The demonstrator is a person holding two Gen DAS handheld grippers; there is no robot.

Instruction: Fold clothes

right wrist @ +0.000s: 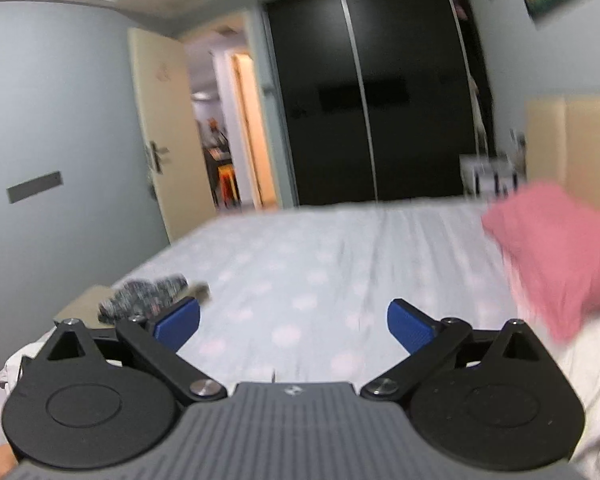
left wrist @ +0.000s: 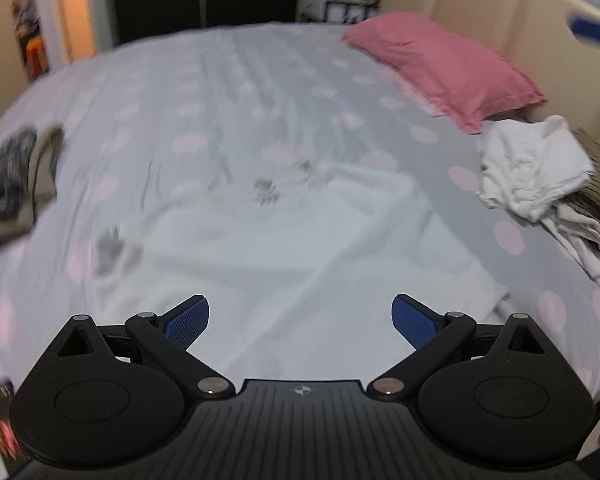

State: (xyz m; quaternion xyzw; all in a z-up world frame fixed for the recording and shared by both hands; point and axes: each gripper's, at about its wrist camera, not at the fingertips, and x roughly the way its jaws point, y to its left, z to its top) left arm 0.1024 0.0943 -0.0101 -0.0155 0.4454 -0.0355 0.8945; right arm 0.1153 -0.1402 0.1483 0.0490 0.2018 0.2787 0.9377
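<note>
A white garment [left wrist: 284,240] lies spread on the bed [left wrist: 188,92], close to the near edge and directly ahead of the left tool [left wrist: 300,322], whose blue fingers [left wrist: 188,322] stand wide apart with nothing between them. The cloth looks partly flattened, with a few dark printed marks on it; its long axis seems to run across the left wrist view, roughly along the near edge of the bed, though blur makes its outline uncertain. The right tool [right wrist: 294,326] is also spread open and empty, and it points higher, over the bed toward the dark wardrobe [right wrist: 364,88], so the garment does not show in its view. The left tool is therefore judged the nearer one, and the coming grasp turns on reaching down and forward to a near edge or corner of the cloth. A crumpled pile of white clothes [left wrist: 536,168] sits at the right edge of the bed beside the pink pillow [left wrist: 448,68], near the headboard [left wrist: 500,8]. A dark patterned item [left wrist: 4,176] lies at the left edge. Folding appears to be at an early stage.
</note>
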